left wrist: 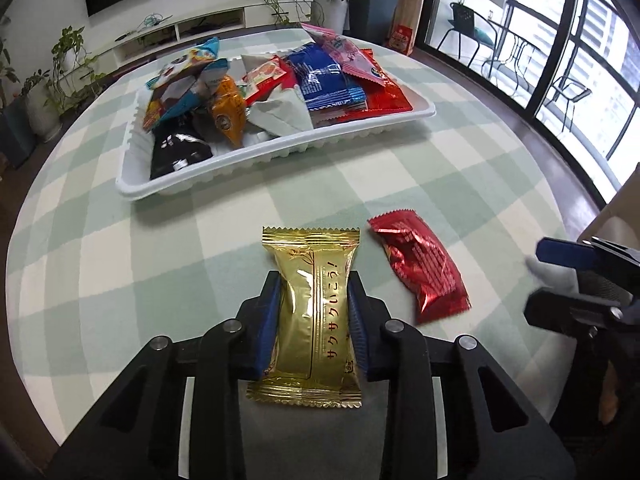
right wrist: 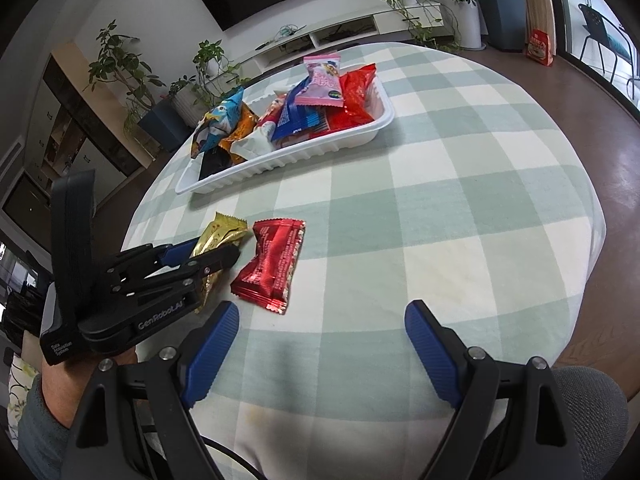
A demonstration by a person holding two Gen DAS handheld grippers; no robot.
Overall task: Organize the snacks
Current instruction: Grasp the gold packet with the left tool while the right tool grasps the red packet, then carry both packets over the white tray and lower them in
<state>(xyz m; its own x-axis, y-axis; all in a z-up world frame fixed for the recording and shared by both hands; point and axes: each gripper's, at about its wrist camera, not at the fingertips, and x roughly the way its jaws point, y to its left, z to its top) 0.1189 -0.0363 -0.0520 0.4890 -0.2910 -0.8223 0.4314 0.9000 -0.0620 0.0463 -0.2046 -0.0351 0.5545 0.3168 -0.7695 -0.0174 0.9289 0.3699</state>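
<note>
My left gripper (left wrist: 313,286) is shut on a gold snack packet (left wrist: 310,312) with Japanese lettering, its blue pads pressing both long sides just above the checked tablecloth. The packet also shows in the right wrist view (right wrist: 218,240) inside the left gripper (right wrist: 208,252). A red foil snack packet (left wrist: 420,264) lies flat on the cloth to the right of the gold one; it also shows in the right wrist view (right wrist: 270,266). My right gripper (right wrist: 322,314) is open and empty, low over the cloth near the table's front edge, right of the red packet.
A white tray (left wrist: 280,152) (right wrist: 320,148) piled with several mixed snack packets stands farther back on the round table. Behind are a TV, a low white cabinet and potted plants. Glass doors stand at the right.
</note>
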